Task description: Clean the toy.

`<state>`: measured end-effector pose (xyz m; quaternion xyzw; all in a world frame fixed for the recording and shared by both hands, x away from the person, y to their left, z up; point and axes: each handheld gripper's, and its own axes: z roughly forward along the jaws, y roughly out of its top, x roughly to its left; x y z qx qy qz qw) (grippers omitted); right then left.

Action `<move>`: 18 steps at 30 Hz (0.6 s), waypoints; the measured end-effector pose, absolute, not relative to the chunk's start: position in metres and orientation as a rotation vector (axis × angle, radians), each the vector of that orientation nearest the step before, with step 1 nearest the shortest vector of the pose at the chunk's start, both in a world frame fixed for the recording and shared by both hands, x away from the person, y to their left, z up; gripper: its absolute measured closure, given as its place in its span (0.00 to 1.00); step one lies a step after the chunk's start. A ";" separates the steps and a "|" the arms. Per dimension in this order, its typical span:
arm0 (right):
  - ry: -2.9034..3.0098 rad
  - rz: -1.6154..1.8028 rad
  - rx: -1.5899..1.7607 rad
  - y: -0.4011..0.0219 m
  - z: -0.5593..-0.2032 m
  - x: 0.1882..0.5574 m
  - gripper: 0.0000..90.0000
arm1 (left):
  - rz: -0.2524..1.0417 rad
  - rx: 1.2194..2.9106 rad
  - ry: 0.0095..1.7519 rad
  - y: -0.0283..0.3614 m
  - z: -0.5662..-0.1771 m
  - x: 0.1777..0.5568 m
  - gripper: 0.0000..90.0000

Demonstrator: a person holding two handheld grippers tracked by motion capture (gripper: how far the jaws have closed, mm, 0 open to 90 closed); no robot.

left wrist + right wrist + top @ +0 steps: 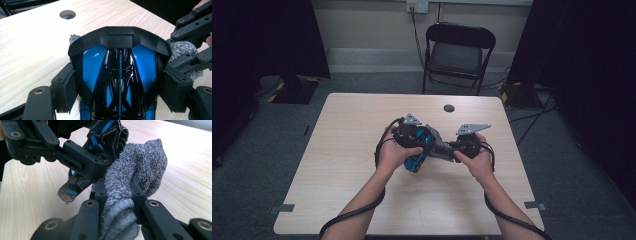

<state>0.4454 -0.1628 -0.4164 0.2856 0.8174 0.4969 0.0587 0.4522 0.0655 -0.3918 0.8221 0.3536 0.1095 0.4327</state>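
A glossy blue and black toy car (416,161) is held over the middle of the table. My left gripper (120,87) is shut on it, its pads (68,87) pressing on both flanks of the car (120,65). My right gripper (117,190) is shut on a grey fuzzy cloth (140,167), bunched between its jaws. The cloth (183,48) lies against the car's side, close to the left gripper's finger (82,162). In the high view the left gripper (412,136) and the right gripper (447,149) meet at the car, each in a hand.
The light wooden table (352,130) has a round cable hole (449,108) near its far edge. A black folding chair (457,52) stands beyond the table. Dark curtains hang at both sides. Cables trail from both grippers along the forearms.
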 end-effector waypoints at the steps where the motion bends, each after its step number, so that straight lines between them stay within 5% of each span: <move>1: 2.477 1.503 0.863 -0.163 -0.416 0.445 0.82 | 0.272 2.050 0.883 0.065 -0.391 0.452 0.28; 18: 2.530 1.482 0.803 -0.152 -0.424 0.440 0.82 | 0.272 2.019 0.901 0.066 -0.383 0.459 0.28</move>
